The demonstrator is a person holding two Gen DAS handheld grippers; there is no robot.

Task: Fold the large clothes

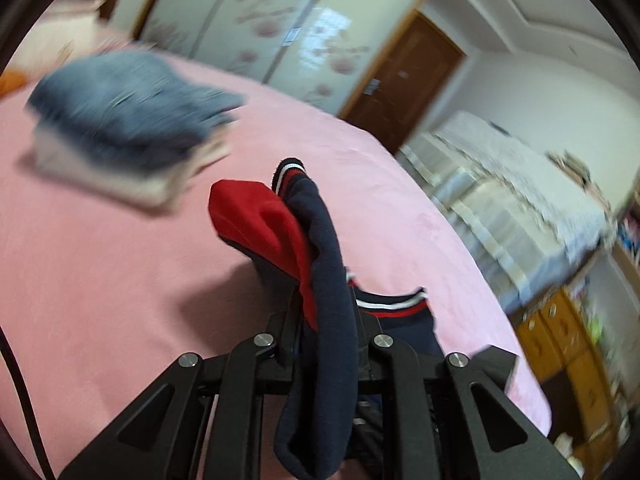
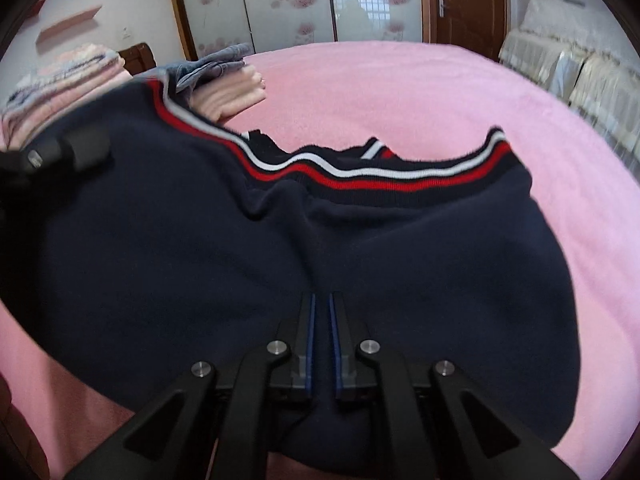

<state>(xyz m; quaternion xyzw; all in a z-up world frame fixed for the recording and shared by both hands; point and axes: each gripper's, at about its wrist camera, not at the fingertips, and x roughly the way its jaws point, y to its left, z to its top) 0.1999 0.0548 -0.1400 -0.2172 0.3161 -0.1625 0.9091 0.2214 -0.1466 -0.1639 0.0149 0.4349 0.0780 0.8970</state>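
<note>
Two tongs pinch a soft navy sweater point(image 2: 280, 248) with ribbed red-white trim.

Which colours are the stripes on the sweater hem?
Red and white, on the navy sweater; the right wrist view shows the hem best.

Bright room; left view motion-blurred; fisheye warp, dark corners.

Pink bed point(image 2: 400, 92) — navy sweater point(image 2: 240, 240), folded clothes point(image 2: 224, 76)
</note>
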